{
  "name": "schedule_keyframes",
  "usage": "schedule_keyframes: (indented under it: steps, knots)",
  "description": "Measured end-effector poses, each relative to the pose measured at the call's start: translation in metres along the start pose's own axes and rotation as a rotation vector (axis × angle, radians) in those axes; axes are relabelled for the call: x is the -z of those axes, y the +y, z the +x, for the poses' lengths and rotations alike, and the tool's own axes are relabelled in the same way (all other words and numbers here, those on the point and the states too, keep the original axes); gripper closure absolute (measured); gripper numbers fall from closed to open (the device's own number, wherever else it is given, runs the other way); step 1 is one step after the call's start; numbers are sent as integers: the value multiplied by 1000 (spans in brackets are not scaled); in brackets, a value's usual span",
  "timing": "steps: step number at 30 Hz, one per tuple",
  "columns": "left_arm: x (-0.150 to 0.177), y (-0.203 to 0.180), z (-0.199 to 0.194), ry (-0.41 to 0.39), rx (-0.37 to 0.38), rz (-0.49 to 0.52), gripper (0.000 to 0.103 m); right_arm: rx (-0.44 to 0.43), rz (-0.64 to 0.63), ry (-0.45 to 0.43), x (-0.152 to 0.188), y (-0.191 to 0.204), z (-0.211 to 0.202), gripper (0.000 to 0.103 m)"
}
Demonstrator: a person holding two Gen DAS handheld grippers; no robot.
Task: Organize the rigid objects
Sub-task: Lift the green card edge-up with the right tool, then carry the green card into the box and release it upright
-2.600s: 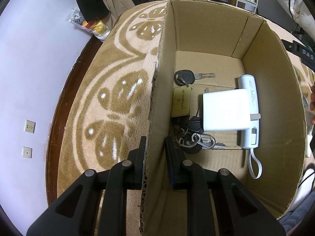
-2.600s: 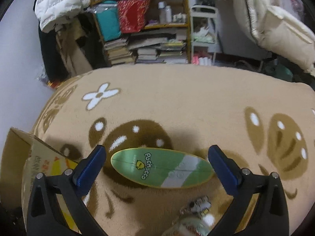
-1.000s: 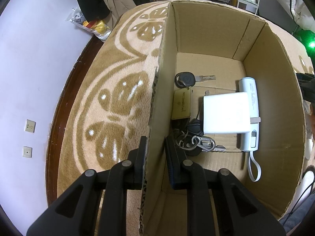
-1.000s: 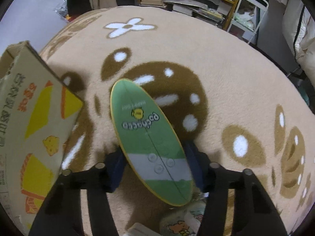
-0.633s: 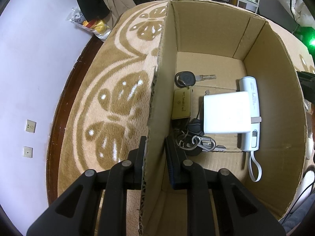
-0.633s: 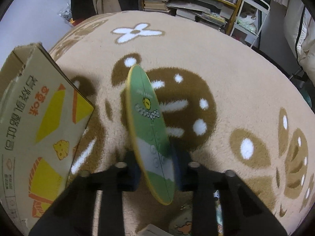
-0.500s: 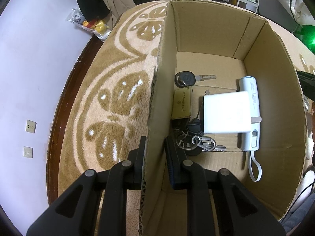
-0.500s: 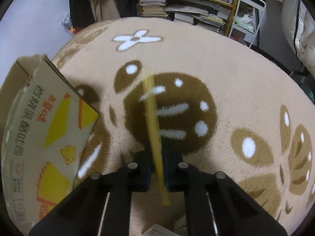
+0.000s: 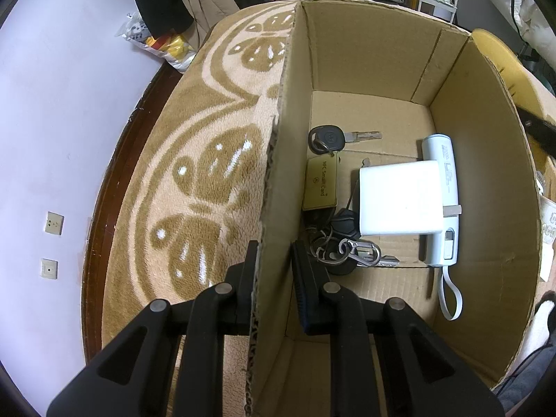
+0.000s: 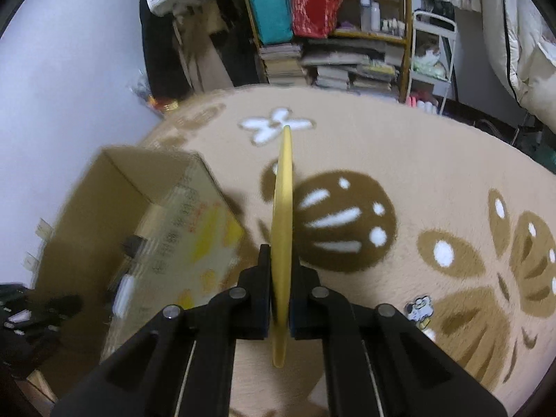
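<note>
My left gripper is shut on the left wall of an open cardboard box on the rug. Inside lie a car key, a tan NFC card, a white square charger, a white power bank and a bunch of keys. My right gripper is shut on a flat oval board, green on one face with a yellow rim, held edge-on above the rug. The box is to its left, blurred. The board's yellow edge shows beyond the box's right wall.
A beige rug with brown and white flower patterns covers the floor. Shelves with books and bags stand at the back. A small cartoon figure lies on the rug at right. A white wall runs along the left.
My right gripper closed on the green board, turned it on edge, lifted it off the rug and swung toward the box. The left gripper has kept its hold on the box wall.
</note>
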State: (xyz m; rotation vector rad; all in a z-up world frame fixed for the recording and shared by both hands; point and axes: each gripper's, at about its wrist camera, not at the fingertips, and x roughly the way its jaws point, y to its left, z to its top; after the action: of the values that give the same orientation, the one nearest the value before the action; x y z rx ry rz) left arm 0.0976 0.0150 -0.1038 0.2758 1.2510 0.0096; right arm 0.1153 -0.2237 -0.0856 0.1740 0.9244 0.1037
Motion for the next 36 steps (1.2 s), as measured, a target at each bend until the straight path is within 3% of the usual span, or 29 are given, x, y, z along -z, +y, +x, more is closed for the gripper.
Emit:
schedule_keyframes:
  steps: [5,15,22,25,36]
  knots:
    - [0,-2,-1,-1,-6,8,85,-80,80,-69,2,8,-27,95]
    - [0,-6,-3,-2,-20,18,85,-114,37,-155,-2,40,-72,95]
    - [1,-6,-4,-2,-23,21,85,-157,-16,-152,6,68,-81,95]
    - [1,-7,-4,-2,-28,22,85,-156,-39,-196,15,78,-83,95]
    - [0,-7,-3,0,-28,23,85,-171,-88,-116,34,98,-63,95]
